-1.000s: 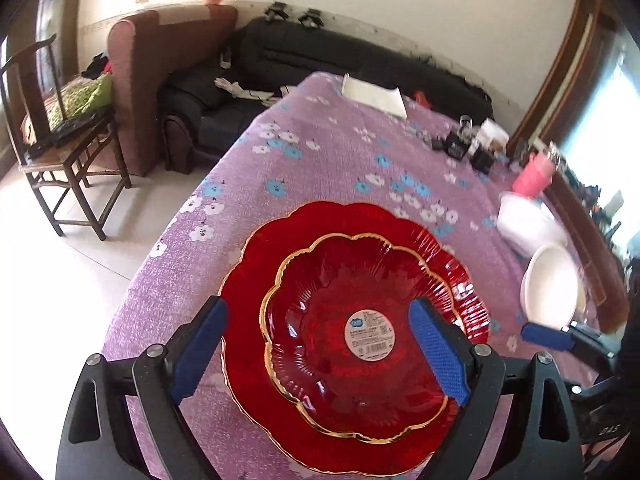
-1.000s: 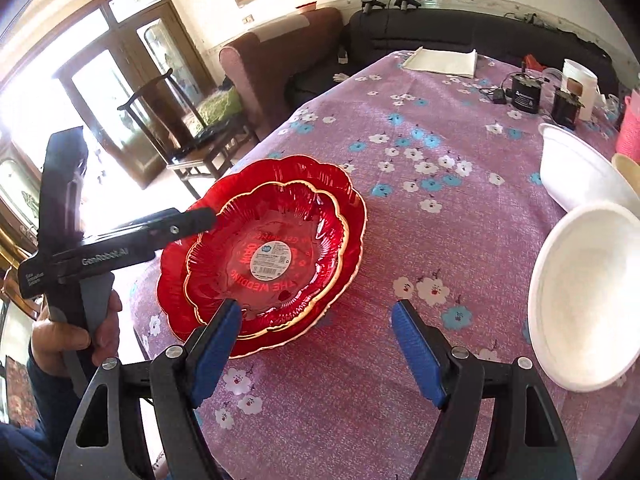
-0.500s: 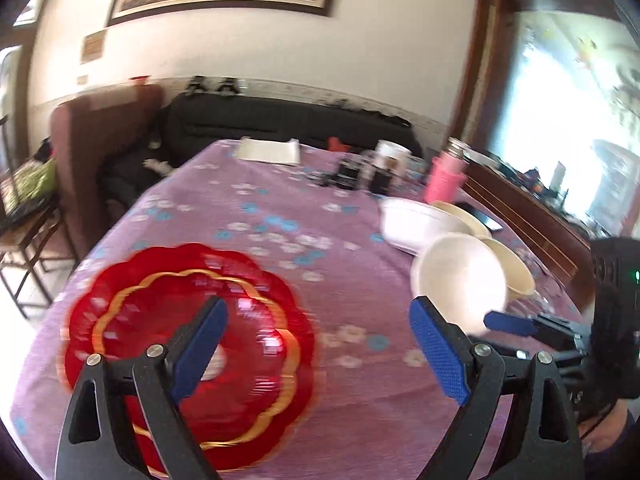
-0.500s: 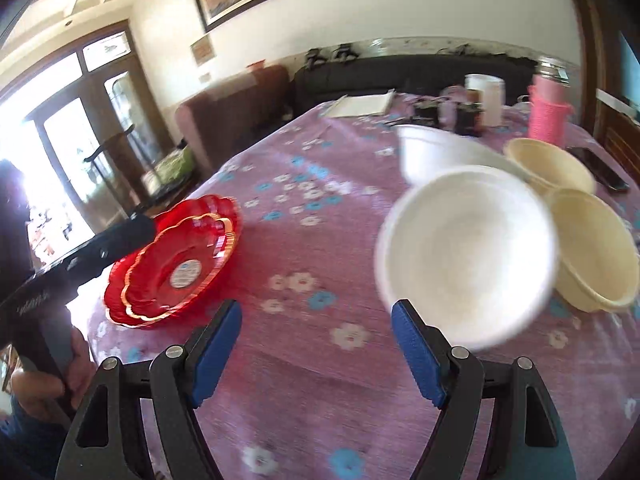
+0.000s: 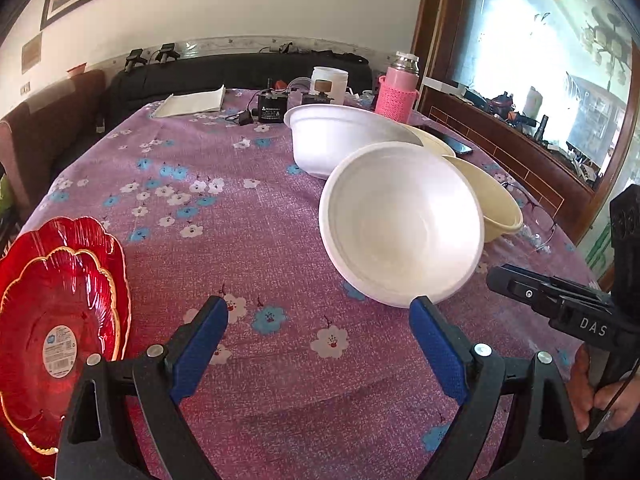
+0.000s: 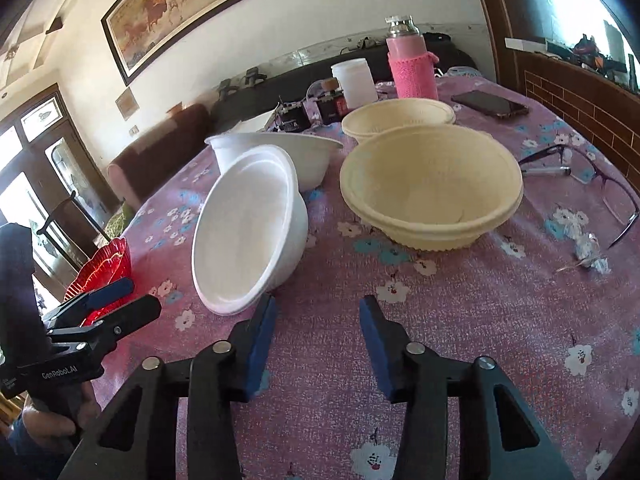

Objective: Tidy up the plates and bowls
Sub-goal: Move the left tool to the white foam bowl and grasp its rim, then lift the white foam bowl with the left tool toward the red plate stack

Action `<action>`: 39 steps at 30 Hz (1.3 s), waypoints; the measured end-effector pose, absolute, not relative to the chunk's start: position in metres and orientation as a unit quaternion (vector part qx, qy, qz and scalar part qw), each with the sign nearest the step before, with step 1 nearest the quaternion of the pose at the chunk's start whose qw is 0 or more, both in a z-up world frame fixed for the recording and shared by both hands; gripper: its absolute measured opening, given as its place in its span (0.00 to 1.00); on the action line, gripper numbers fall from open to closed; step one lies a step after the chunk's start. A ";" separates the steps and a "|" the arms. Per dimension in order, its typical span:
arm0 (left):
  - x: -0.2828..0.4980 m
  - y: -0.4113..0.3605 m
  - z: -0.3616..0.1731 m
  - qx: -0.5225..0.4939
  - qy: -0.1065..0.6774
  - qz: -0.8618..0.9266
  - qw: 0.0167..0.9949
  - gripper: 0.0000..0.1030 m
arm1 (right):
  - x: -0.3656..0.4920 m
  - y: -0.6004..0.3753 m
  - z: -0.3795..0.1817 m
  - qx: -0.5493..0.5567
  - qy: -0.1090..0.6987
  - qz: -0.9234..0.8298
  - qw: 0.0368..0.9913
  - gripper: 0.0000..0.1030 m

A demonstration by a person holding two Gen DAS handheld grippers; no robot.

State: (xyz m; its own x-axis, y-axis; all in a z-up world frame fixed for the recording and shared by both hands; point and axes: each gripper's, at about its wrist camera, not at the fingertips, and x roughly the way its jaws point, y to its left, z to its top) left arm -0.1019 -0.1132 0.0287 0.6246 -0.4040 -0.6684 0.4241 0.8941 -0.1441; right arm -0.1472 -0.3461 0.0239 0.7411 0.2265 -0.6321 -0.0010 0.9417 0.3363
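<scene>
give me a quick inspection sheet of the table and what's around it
surface: table under a purple flowered cloth
job's things: tilted white bowl leaning near an upright white bowl; two cream bowls; two stacked red plates at the left edge
clutter: pink flask, white jar, phone, glasses, notebook, crumpled wrapper
grippers: left gripper open, nothing between its fingers; right gripper closing, nothing between its fingers
cables: black adapter with a cord
surroundings: dark sofa, framed painting, window
</scene>
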 end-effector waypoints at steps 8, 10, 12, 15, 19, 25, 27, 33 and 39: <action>-0.097 -0.114 0.027 0.006 0.379 -0.228 0.897 0.89 | -0.146 -0.336 0.024 0.143 0.354 0.076 0.921 0.41; -0.097 -0.114 0.032 -0.005 0.373 -0.231 0.899 0.89 | -0.146 -0.339 0.025 0.149 0.351 0.074 0.922 0.33; -0.093 -0.120 0.038 -0.008 0.375 -0.244 0.895 0.89 | -0.143 -0.340 0.025 0.151 0.355 0.069 0.920 0.32; -0.081 -0.129 0.044 -0.003 0.382 -0.241 0.892 0.88 | -0.139 -0.338 0.027 0.158 0.359 0.069 0.917 0.30; -0.054 -0.136 0.048 -0.006 0.400 -0.242 0.884 0.88 | -0.130 -0.335 0.031 0.160 0.366 0.068 0.914 0.30; -0.031 -0.131 0.040 -0.029 0.420 -0.226 0.878 0.87 | -0.121 -0.339 0.031 0.181 0.380 0.077 0.904 0.30; -0.030 -0.130 0.038 -0.033 0.421 -0.233 0.876 0.83 | -0.124 -0.342 0.034 0.181 0.373 0.074 0.907 0.30; -0.021 -0.141 0.024 -0.034 0.444 -0.250 0.860 0.34 | -0.115 -0.341 0.032 0.185 0.376 0.084 0.904 0.30; -0.034 -0.140 0.031 -0.036 0.446 -0.260 0.856 0.16 | -0.115 -0.340 0.029 0.205 0.385 0.103 0.894 0.10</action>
State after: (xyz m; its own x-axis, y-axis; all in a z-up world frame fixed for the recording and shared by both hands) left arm -0.0342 -0.1397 0.0307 0.4668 -0.4773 -0.7445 0.4133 0.8620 -0.2935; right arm -0.1154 -0.3402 0.0286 0.6822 0.3423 -0.6461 -0.0272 0.8949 0.4454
